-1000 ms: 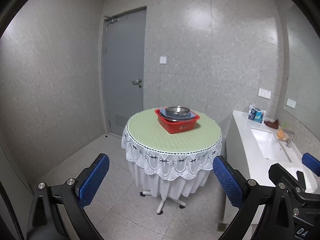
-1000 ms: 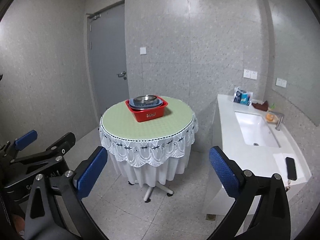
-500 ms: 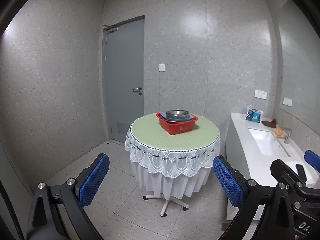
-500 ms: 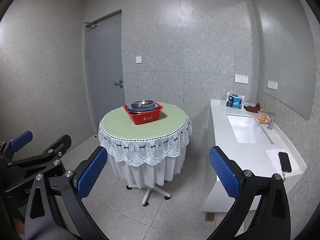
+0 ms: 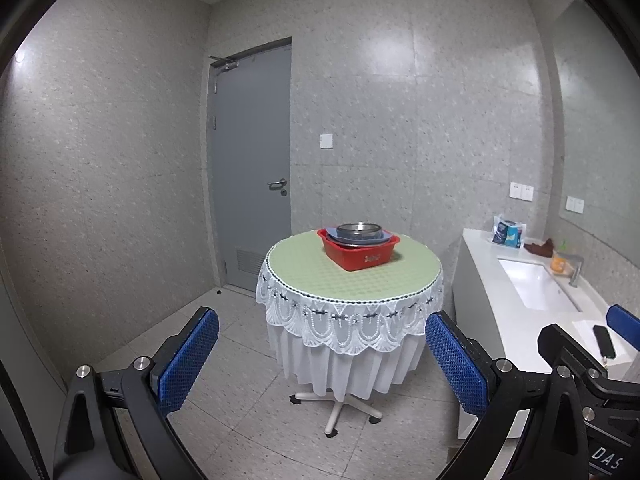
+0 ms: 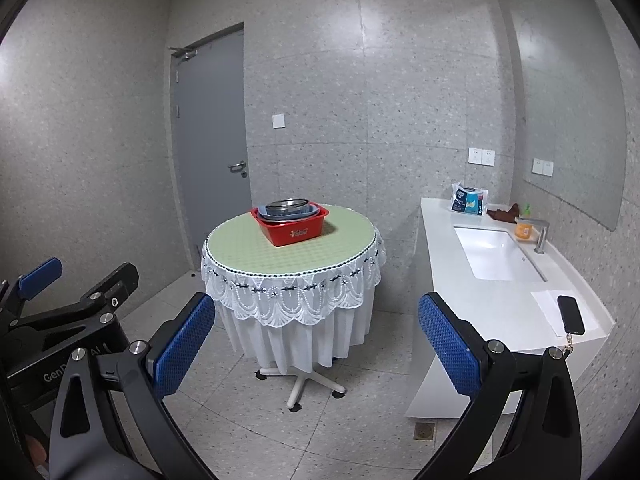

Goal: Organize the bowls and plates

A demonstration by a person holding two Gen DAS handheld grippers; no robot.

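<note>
Jaws spread wide on both grippers; red basin (image 5: pixel 362 255) holds stacked bowls (image 5: pixel 358 233).

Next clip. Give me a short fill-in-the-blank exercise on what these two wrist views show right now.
1. The metal bowl sits stacked inside the ____ tub.
2. That tub stands on the round table with a lace-edged ____ cloth.
3. Both the left gripper and the right gripper are ____ and hold nothing.
4. A black phone lies on the white counter beside the ____.

Missing words: red; green; open; sink

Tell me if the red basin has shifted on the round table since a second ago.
No. The red basin sits at the same far spot on the round table; only the camera's view changed.
</note>
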